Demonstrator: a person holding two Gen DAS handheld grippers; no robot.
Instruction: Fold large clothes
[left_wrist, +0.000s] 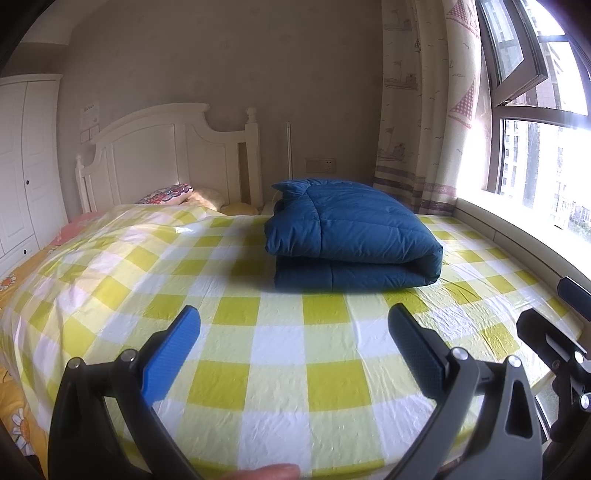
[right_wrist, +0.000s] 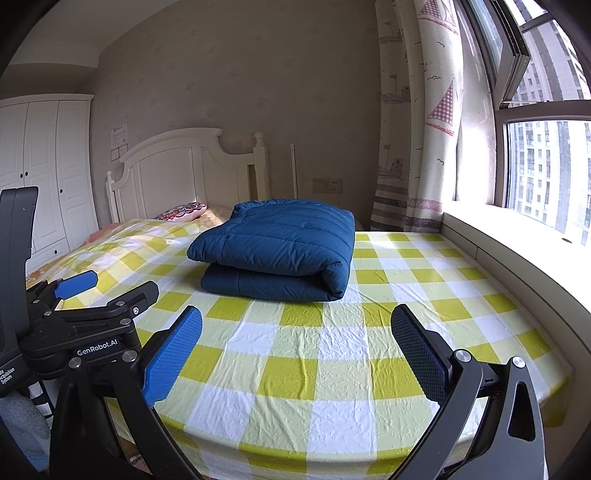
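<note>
Above the near edge of the bed (left_wrist: 303, 384), both grippers hang over the checked sheet, pointing toward the far wall. The left gripper (left_wrist: 293, 325) holds level, its jaws released and spread wide with nothing between them: a blue pad on the left finger, a dark textured pad on the right. A fingertip (left_wrist: 269, 470) of the person shows at the bottom edge of the left wrist view. The right gripper (right_wrist: 295, 326) sits just beside it on the right, likewise level, its jaws also released and empty. In the right wrist view the left gripper appears at the left, its blue pad raised over the sheet; in the left wrist view part of the right gripper's black frame shows at the right edge.

Farther up the bed lies the blue padded garment (left_wrist: 347, 236), well apart from both grippers and touching neither. It is folded into a thick, puffy bundle of two stacked layers, the rounded fold at the right and the open edges at the left. The fabric is deep blue with quilted seams. It rests flat on the yellow, white and pale green sheet, right of the bed's middle in the left wrist view.

Beyond it stand a white headboard (left_wrist: 162, 155), a patterned pillow (left_wrist: 168, 194), a curtain (left_wrist: 417, 110) and a bright window (left_wrist: 546, 155) on the right.
</note>
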